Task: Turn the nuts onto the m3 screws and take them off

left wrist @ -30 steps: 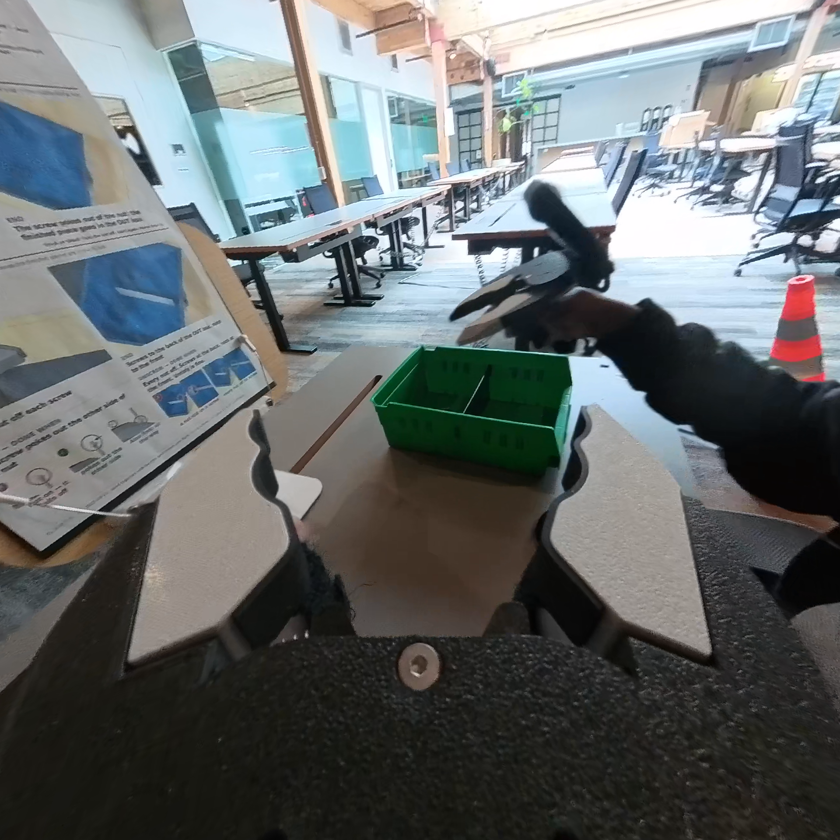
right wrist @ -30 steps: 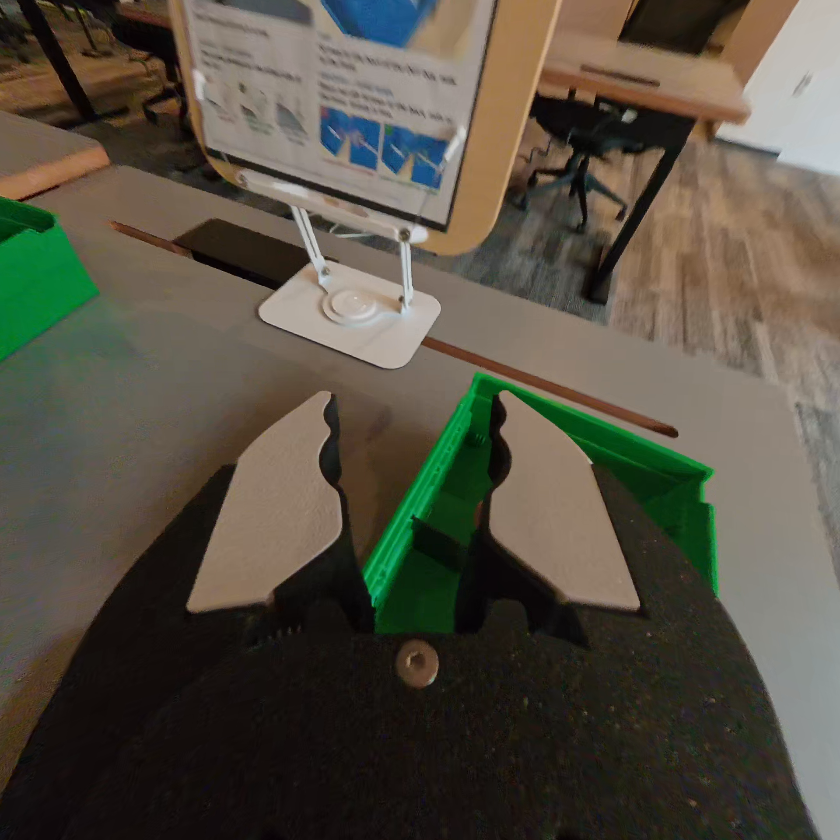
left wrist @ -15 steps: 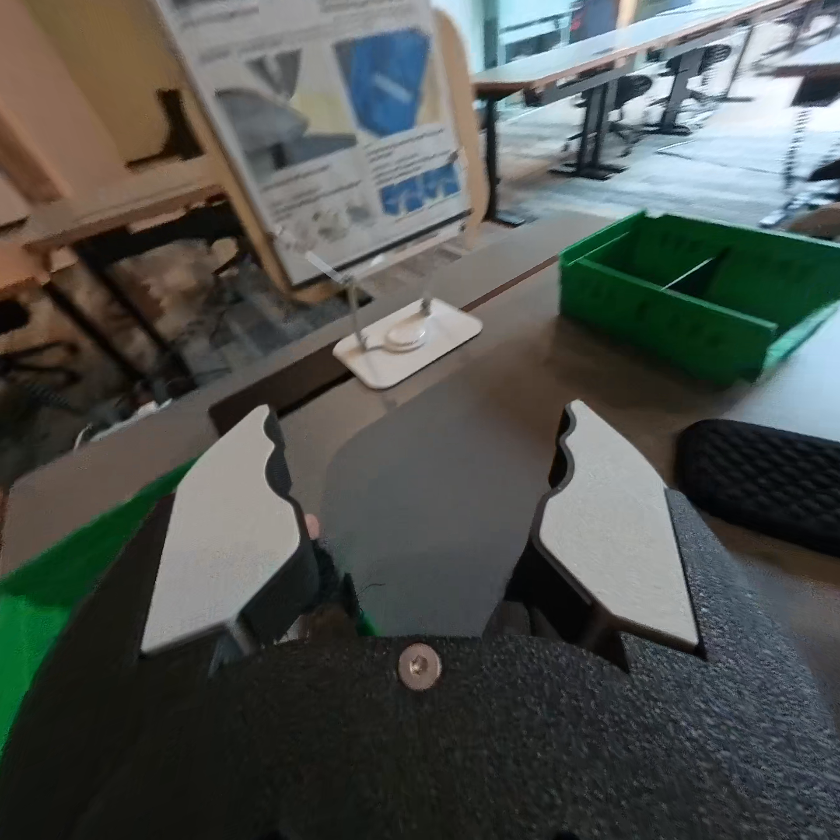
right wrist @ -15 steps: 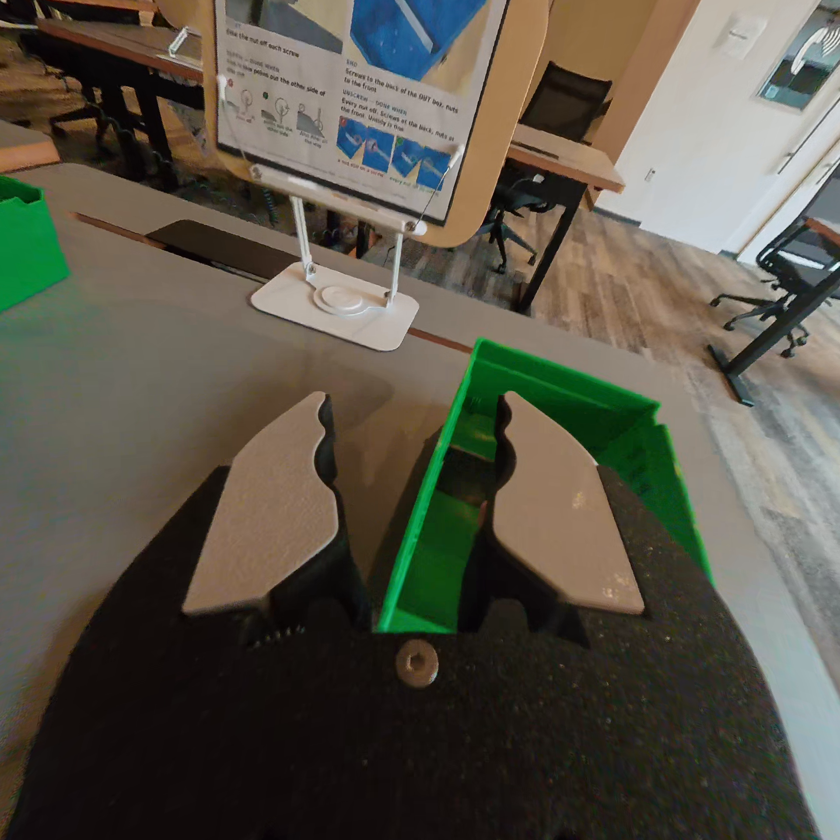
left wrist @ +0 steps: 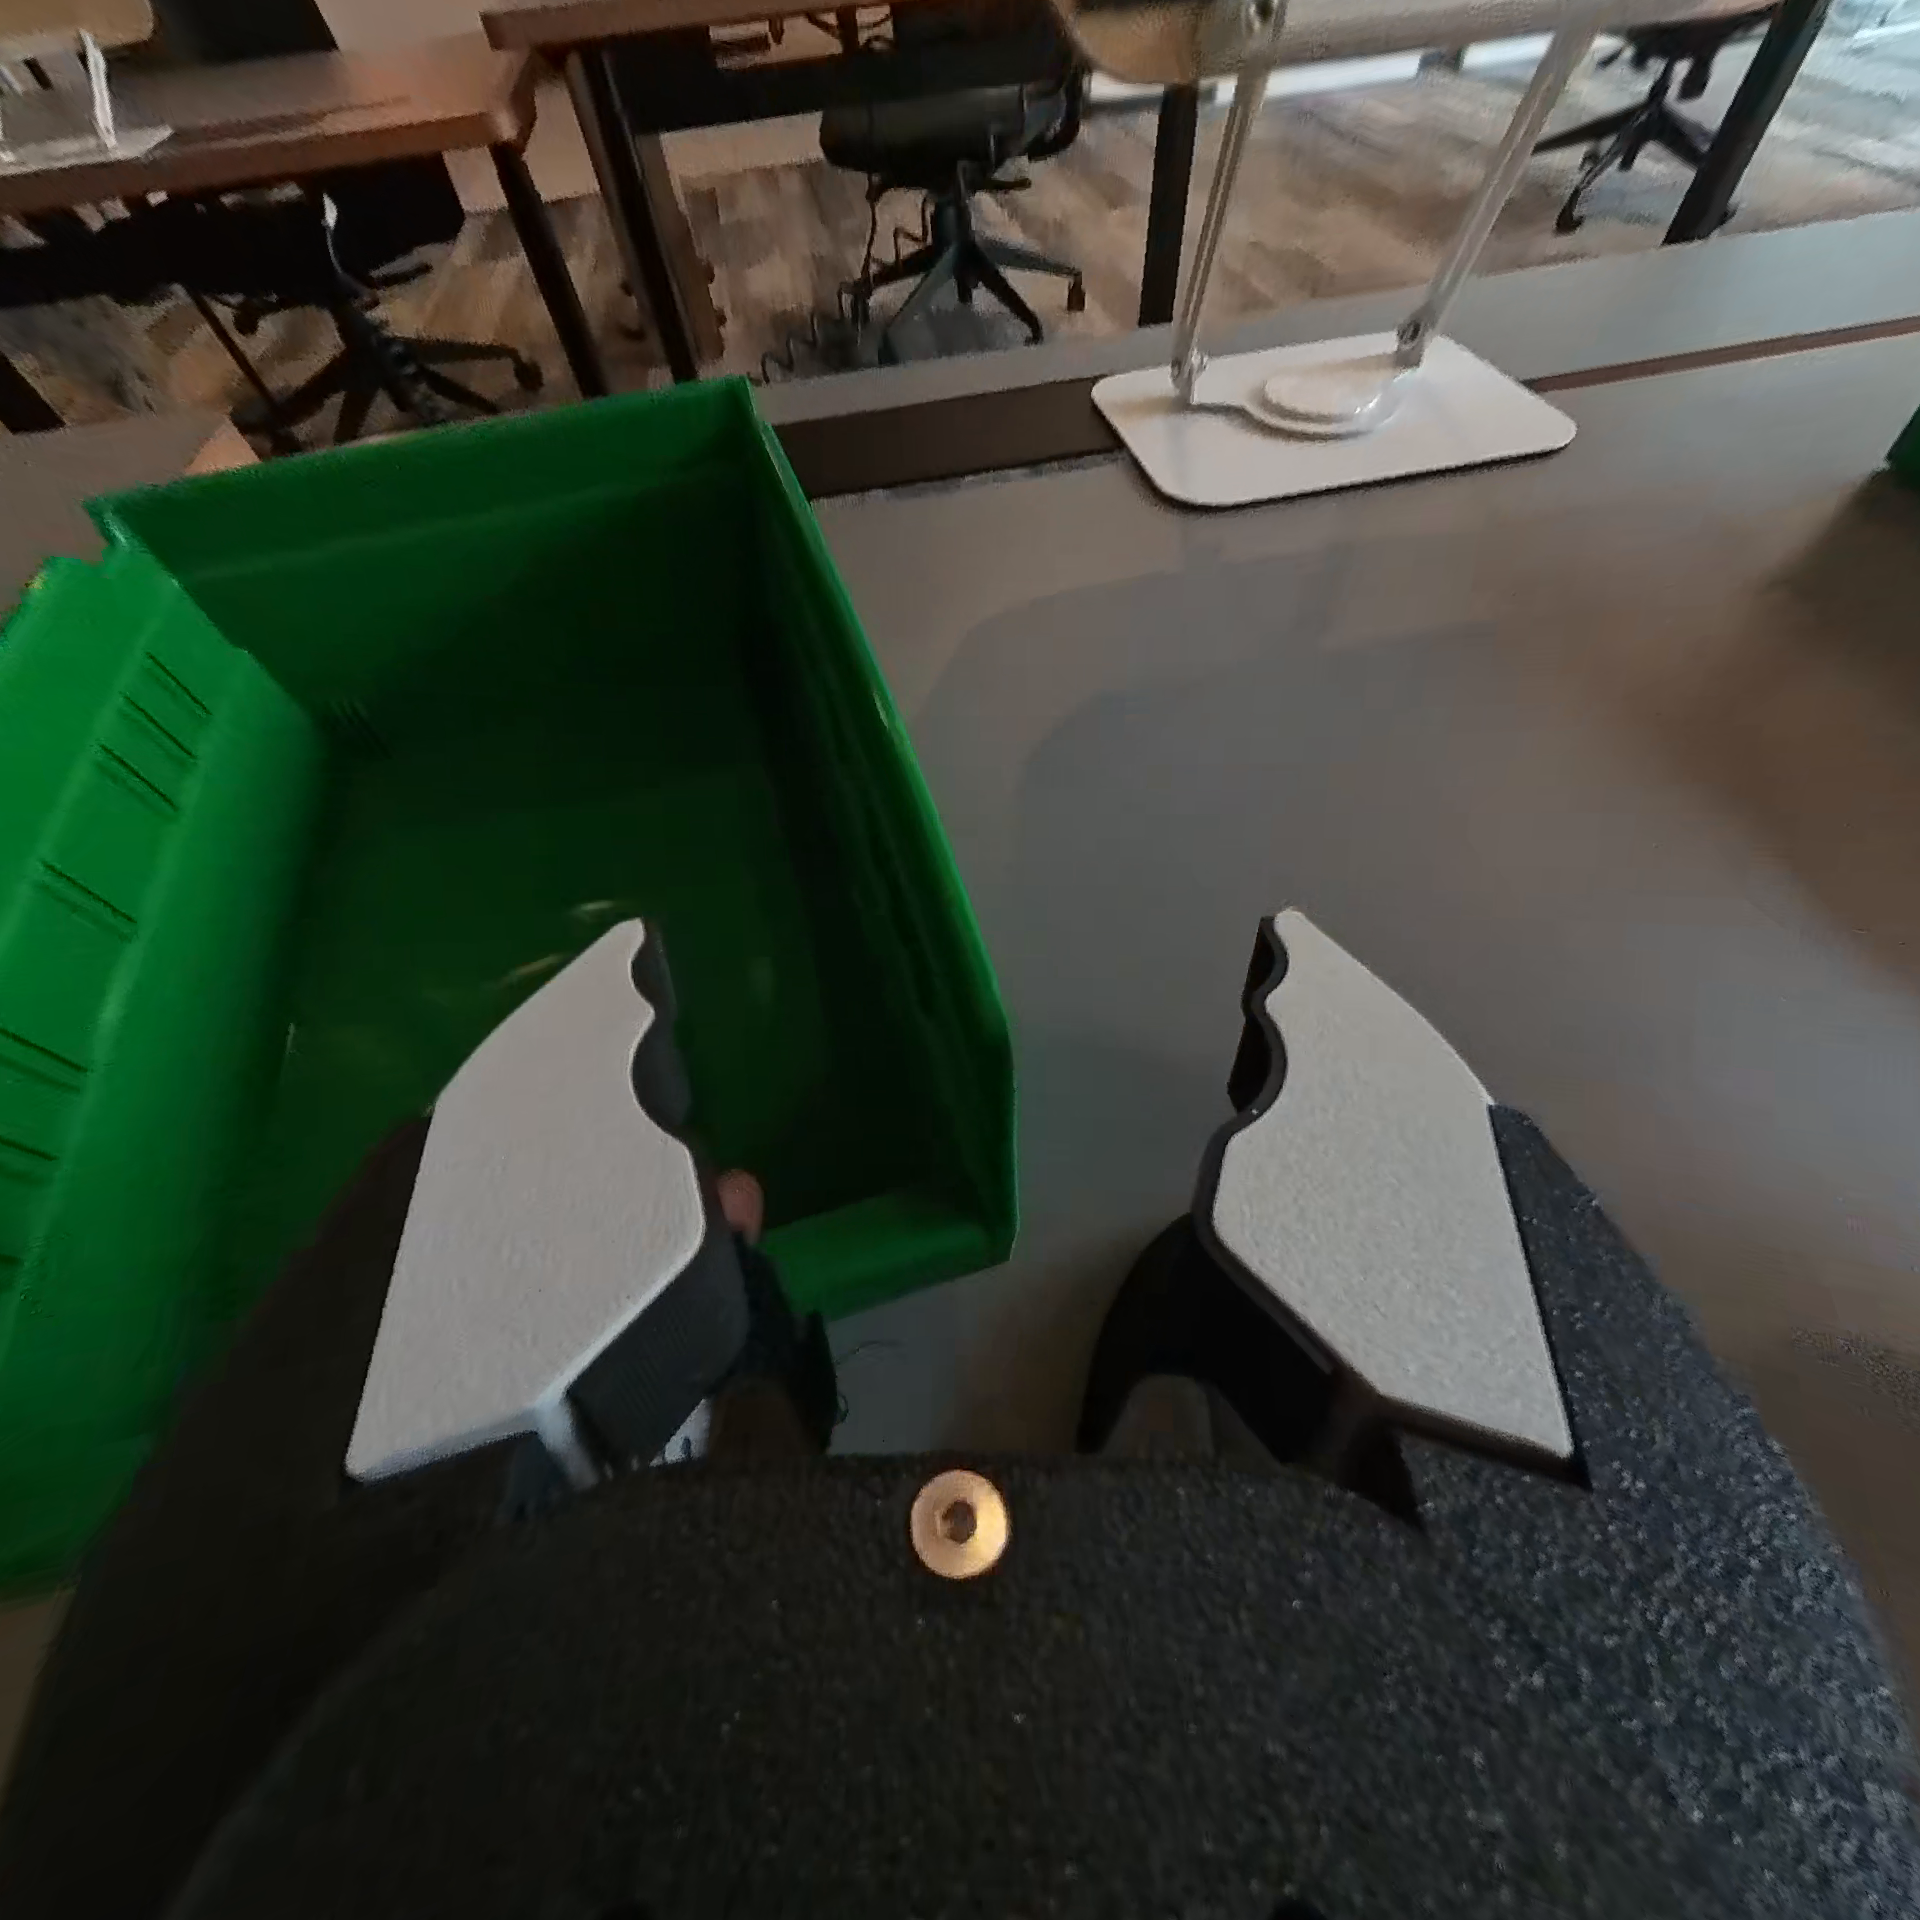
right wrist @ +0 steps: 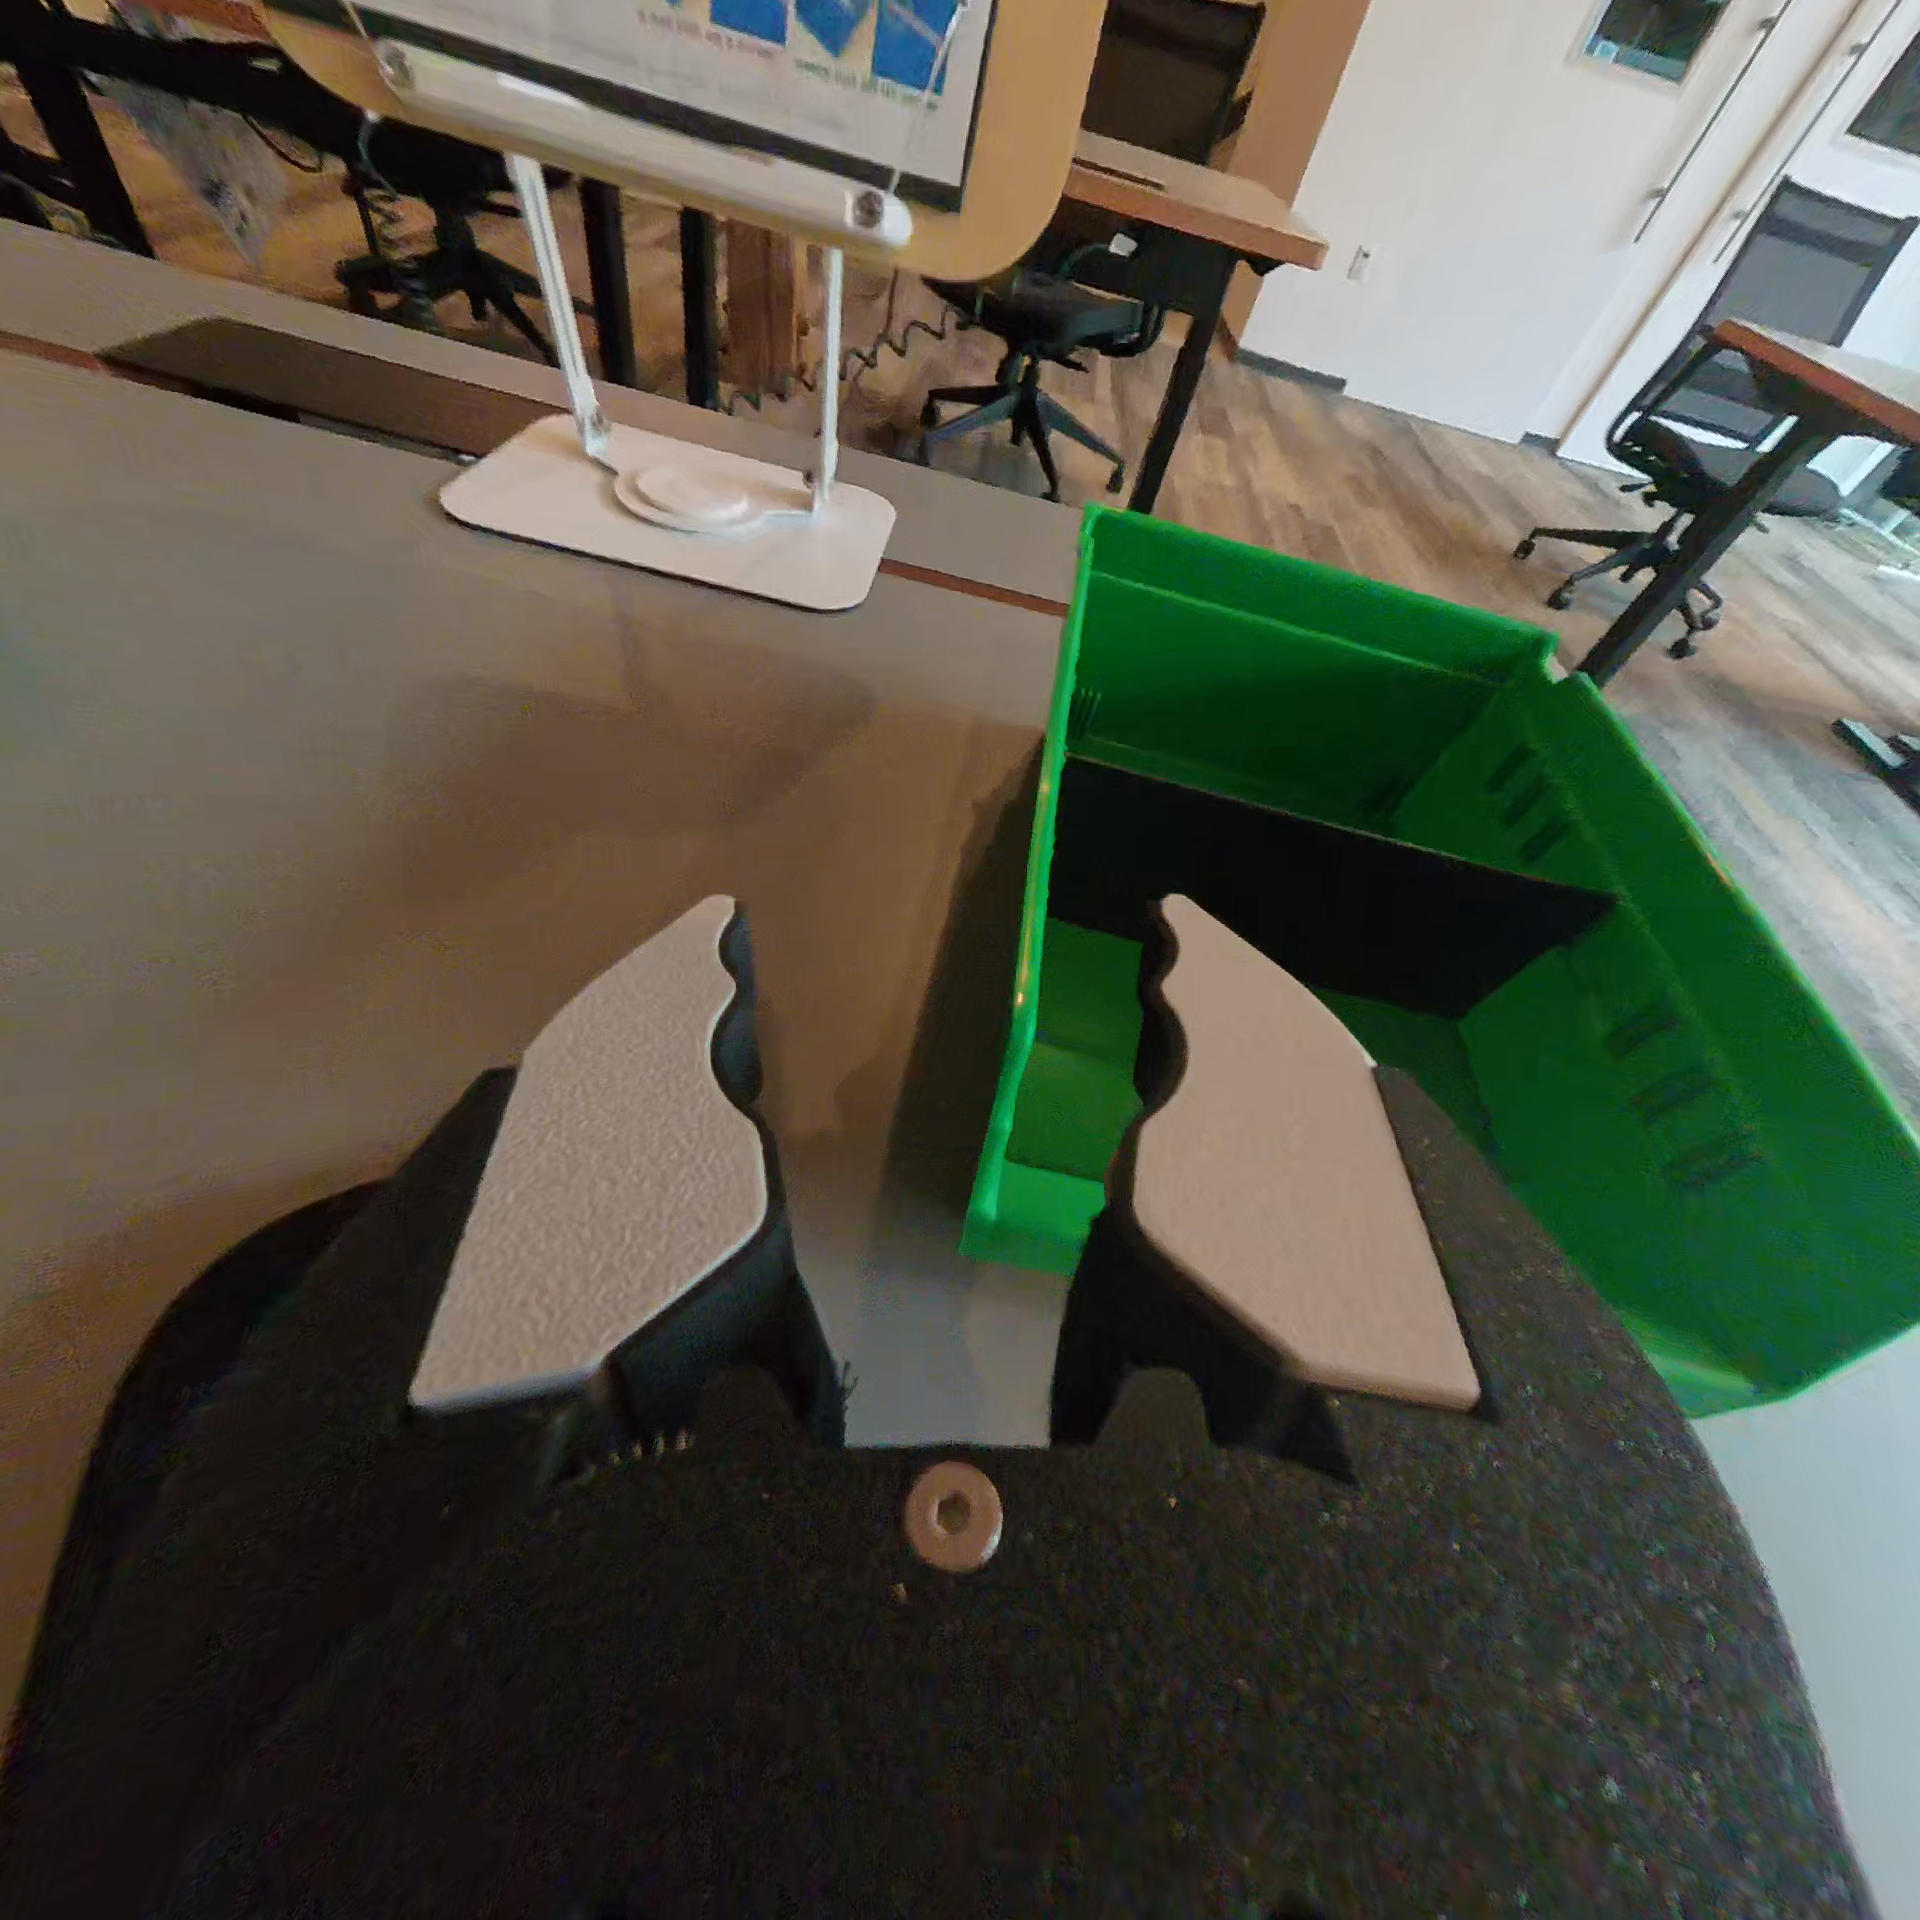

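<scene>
No nuts or M3 screws show in either green bin (left wrist: 540, 727); such small, hard, slippery steel parts likely need fingertip pinches across the flats. The left gripper (left wrist: 951, 1023) hangs wide and empty, the right gripper (right wrist: 940, 1003) narrower, empty, astride the divided bin (right wrist: 1049, 935) wall.

Wide-open left gripper (left wrist: 956, 997) astride the right wall of a green bin (left wrist: 873, 831) on a grey table (left wrist: 1351, 727)

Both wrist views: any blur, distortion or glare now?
Left wrist view: green bin interior dark and smeared, table soft. Right wrist view: sharper; divided bin walls bow from wide-angle distortion, soft shadows on table. No strong glare in either.
</scene>
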The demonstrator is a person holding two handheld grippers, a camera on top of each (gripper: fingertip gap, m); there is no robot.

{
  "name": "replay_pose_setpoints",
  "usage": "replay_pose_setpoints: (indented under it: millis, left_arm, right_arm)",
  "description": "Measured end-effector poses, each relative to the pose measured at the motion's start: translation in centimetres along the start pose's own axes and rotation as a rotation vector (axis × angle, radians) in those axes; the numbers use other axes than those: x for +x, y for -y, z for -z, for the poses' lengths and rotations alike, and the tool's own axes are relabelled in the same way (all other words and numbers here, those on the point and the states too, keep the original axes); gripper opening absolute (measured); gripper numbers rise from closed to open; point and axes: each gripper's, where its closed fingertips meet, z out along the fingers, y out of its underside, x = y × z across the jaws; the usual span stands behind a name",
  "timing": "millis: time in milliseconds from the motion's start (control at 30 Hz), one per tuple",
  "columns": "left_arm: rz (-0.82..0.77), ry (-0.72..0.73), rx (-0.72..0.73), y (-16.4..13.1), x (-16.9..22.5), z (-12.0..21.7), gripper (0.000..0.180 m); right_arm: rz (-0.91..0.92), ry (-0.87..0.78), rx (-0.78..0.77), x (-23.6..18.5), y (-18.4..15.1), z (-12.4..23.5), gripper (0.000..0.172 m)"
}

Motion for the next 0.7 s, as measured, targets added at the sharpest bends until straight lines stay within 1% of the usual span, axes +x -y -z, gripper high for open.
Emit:
replay_pose_setpoints:
  millis: [133, 267, 300, 400, 467, 600, 667, 700]
  left_arm:
    - [0.009, -0.003, -0.038, -1.3, 0.1, -1.0, 0.102]
    - [0.001, 0.011, -0.066, -2.0, 0.0, -1.6, 0.089]
    - [-0.005, 0.019, -0.068, -2.1, 0.0, -1.7, 0.088]
    - [-0.048, 0.047, -0.057, -1.9, -0.1, -1.8, 0.074]
    - [-0.079, 0.06, -0.065, -2.0, -0.1, -1.9, 0.066]
    - [-0.119, 0.057, -0.098, -2.6, 0.2, -2.5, 0.041]
    - [-0.136, 0.085, -0.102, -2.7, -0.2, -2.7, 0.025]
    - [-0.147, 0.103, -0.1, -2.6, -0.5, -2.7, 0.016]
  right_arm:
    - [-0.006, -0.037, 0.008, 0.6, -0.8, -0.6, 0.07]
    - [-0.006, -0.06, -0.005, 0.8, -1.7, -1.5, 0.071]
    - [0.003, -0.072, -0.001, 0.9, -1.8, -1.6, 0.069]
    - [0.033, -0.112, -0.017, 1.4, -2.4, -2.2, 0.062]
    - [0.038, -0.111, -0.041, 1.4, -3.1, -2.6, 0.053]
    - [0.049, -0.116, -0.077, 1.6, -4.0, -3.3, 0.033]
    - [0.061, -0.13, -0.089, 1.8, -4.2, -3.6, 0.019]
    - [0.071, -0.137, -0.087, 1.9, -4.2, -3.7, 0.009]
